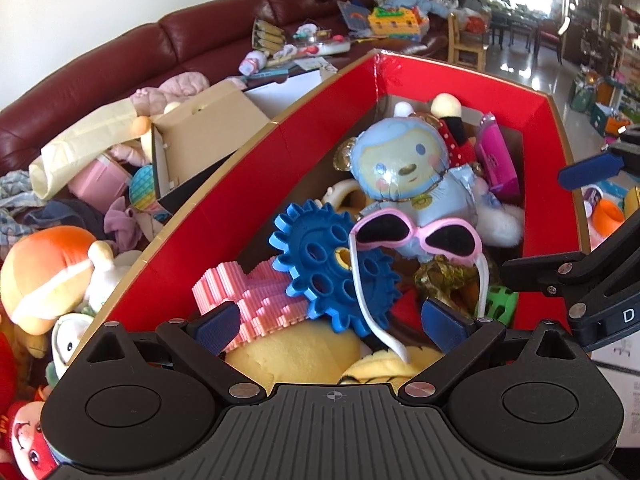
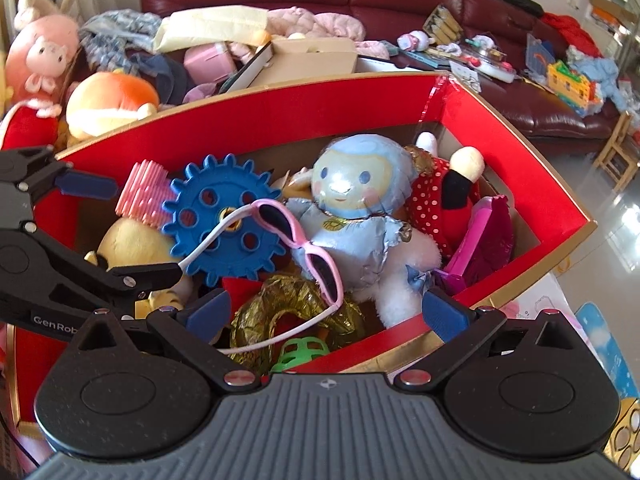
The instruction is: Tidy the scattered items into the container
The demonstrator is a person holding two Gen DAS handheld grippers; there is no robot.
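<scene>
A red box with a gold rim holds several toys. Pink sunglasses lie on a blue monkey foil balloon, next to a blue gear, a pink ridged block and a yellow plush. My left gripper is open and empty over the box's near end. My right gripper is open and empty over the box's near wall. Each gripper shows at the edge of the other's view.
A dark red sofa behind the box carries clothes, a cardboard box and small toys. Plush toys lie left of the box. Chairs and a shiny floor lie beyond.
</scene>
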